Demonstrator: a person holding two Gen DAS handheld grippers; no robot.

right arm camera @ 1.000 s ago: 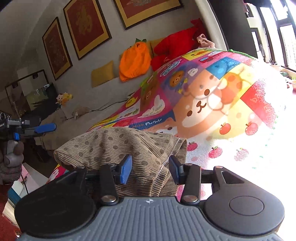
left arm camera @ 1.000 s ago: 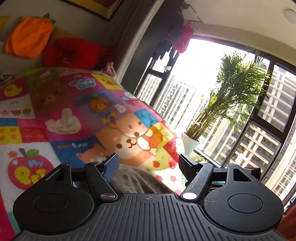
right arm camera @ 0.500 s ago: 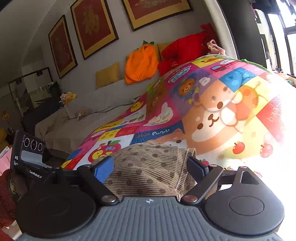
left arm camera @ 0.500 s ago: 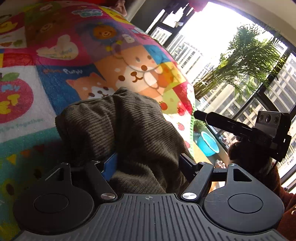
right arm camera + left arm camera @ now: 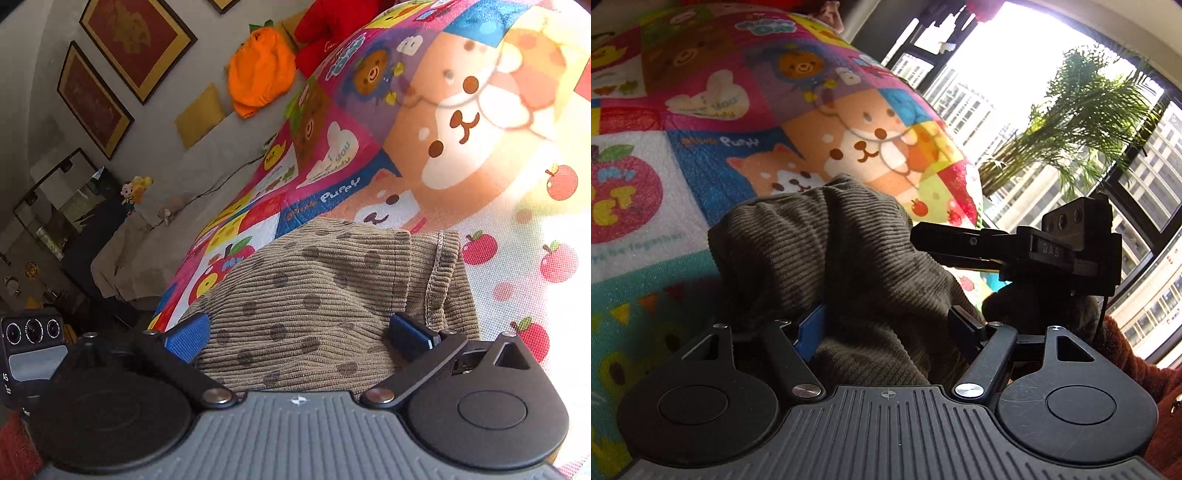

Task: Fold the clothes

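Bedroom with a big window and a potted palm point(image 5: 1082, 122) off to the right of my left tool, and everything's happening on a bright cartoon-animal patchwork quilt point(image 5: 746, 110). The brown spotted corduroy garment point(image 5: 325, 295) is lying bunched on that quilt right in front of both tools. My left gripper point(image 5: 886, 332) has its jaws fairly wide with a mound of the corduroy sitting between them, though I can't tell if the pads are really pressing on it. My right gripper point(image 5: 299, 336) has just been opening and now stands spread wide, cloth lying between the pads but not pinched. If I'm laying the fold down, I reckon the trick is letting go only once the edges line up, then backing out low so I don't drag the layer along. Count: one garment, two grippers, one quilt, one palm, and three framed pictures point(image 5: 136, 44) up-left of my right tool.
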